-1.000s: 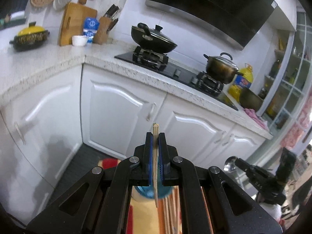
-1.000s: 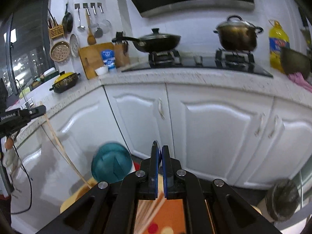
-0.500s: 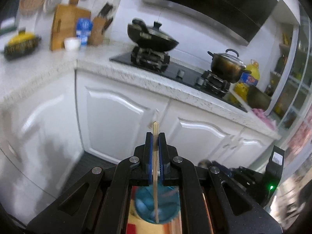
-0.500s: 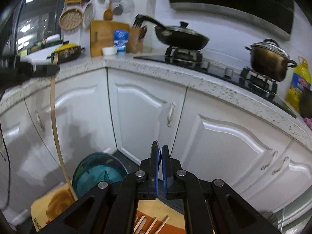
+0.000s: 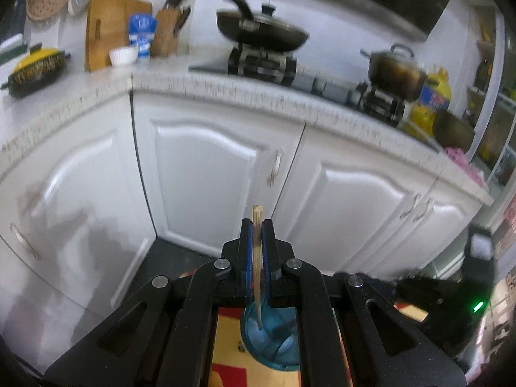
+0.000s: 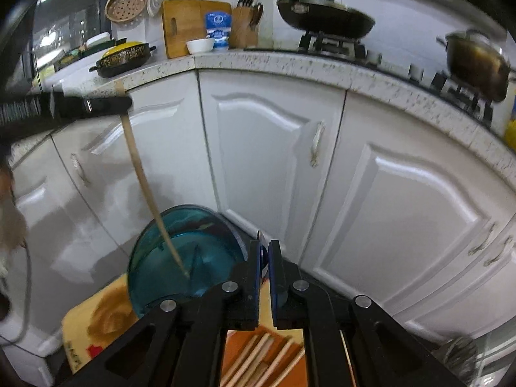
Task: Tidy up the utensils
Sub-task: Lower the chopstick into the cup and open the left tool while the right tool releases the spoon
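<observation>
Left tool [image 5: 257, 225] | chopstick [image 6: 146, 187] tip now lowered inside teal container [image 6: 183, 251]

A pale wooden chopstick [image 6: 145, 180] hung nearly upright, its tip inside a translucent teal plastic cup [image 6: 206, 248]; more chopsticks [image 6: 267, 358] lay below.

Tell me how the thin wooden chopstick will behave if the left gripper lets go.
The thin wooden chopstick, pinched by the left gripper, looks stiff and light. Its tip sits inside the teal translucent cup, so it would probably drop in and lean against the rim.

Both wrist views low, facing white cabinets [image 5: 200, 174]; share teal cup [image 6: 190, 254], stove.
</observation>
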Tool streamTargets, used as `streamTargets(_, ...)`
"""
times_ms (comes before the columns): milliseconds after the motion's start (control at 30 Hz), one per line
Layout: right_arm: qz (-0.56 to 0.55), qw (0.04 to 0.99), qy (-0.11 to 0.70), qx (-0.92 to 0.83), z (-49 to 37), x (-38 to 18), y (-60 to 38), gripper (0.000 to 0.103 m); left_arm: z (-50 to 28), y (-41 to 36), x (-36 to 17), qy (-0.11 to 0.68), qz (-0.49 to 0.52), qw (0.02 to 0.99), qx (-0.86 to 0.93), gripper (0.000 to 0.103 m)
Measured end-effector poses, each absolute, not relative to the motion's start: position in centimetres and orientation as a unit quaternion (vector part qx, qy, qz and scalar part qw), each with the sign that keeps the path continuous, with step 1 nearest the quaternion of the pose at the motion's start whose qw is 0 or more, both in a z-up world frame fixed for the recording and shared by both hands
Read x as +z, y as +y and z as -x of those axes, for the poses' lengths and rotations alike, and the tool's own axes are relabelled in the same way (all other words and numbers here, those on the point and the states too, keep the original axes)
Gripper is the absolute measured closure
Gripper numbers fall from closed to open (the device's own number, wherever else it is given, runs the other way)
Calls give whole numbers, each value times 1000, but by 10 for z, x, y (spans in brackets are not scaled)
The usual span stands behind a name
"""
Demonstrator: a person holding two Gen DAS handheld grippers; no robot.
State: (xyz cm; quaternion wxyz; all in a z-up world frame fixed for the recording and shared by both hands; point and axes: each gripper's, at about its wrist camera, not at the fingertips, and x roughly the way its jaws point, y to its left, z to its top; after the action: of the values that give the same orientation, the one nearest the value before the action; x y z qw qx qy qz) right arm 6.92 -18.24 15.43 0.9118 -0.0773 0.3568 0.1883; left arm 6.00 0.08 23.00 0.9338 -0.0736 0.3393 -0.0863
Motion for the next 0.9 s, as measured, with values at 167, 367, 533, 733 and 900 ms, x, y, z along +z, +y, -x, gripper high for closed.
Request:
streamTargets(167,29,905,373,204,-64,151,-195,87,-57,0,211,361,75,926,-81,99)
streamTargets(367,-2,905,371,206,-46,150,-203,76,-46,3,205,369,80,922,-84,73)
streamTargets(533,-15,911,362,195,-31,154,-212,74,-30,7,206,367,91,922,-87,62)
streamTargets(733,-22,914,360,184,-12,156,-220,72,-4,0,205,360,77,926,-87,60)
streamTargets(900,-18,918,356,174,8,156,-224,72,12,-8,199,363,72,925,-91,59)
